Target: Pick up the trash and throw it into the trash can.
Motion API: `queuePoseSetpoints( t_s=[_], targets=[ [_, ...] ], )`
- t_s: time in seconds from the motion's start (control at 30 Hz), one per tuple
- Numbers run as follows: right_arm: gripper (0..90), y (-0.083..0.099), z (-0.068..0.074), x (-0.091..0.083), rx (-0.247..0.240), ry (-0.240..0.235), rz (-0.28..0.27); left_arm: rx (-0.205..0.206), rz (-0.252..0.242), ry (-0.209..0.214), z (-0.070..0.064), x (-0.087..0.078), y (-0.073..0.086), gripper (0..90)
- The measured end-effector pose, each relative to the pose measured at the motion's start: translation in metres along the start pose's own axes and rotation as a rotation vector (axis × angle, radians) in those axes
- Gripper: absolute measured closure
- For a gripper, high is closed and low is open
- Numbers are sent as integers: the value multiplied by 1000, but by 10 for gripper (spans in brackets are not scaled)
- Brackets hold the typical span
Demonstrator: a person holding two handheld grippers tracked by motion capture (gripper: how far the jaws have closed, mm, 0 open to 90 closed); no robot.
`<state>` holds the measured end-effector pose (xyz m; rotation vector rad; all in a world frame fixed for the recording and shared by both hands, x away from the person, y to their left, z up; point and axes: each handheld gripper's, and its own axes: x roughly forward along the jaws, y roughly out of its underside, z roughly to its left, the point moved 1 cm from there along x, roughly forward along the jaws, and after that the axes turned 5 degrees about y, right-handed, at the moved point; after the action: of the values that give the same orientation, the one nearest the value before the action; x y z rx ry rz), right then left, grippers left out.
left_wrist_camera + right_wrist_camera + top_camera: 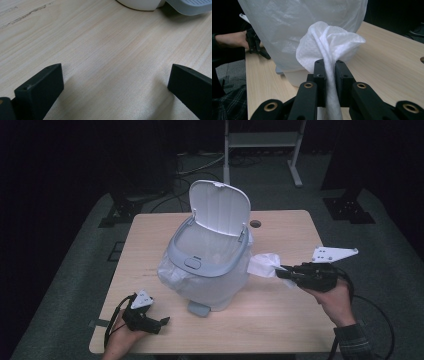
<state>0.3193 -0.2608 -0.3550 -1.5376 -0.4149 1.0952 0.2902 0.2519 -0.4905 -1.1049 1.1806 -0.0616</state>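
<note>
One bin (pixel 210 270), one tissue (pixel 263 264), two grippers.

paper towel (pixel 329 45): white, with a fine dimpled weave, in my right claw (pixel 329 68)
my claws: black, brass-coloured rivets; left claw (pixel 115 82) the same black
bin (pixel 210 265): pale grey rim, white lid
bin bag (pixel 294 27): milky, see-through white
table (pixel 280 315): light wood, faint streaky grain
my sleeve (pixel 355 340): dark plaid

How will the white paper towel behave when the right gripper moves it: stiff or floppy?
Probably floppy: the paper towel bunches and droops around the right gripper. Likely light, since a thin pinched fold carries it. It may tear if pulled hard.
</note>
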Motion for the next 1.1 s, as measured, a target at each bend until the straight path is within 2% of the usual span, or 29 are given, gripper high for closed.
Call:
queuePoseSetpoints(
  t_s=[1.1],
  targets=[
    [802, -43, 10, -18, -22, -75, -137, 0, 0, 0, 0, 0, 0, 0]
  ],
)
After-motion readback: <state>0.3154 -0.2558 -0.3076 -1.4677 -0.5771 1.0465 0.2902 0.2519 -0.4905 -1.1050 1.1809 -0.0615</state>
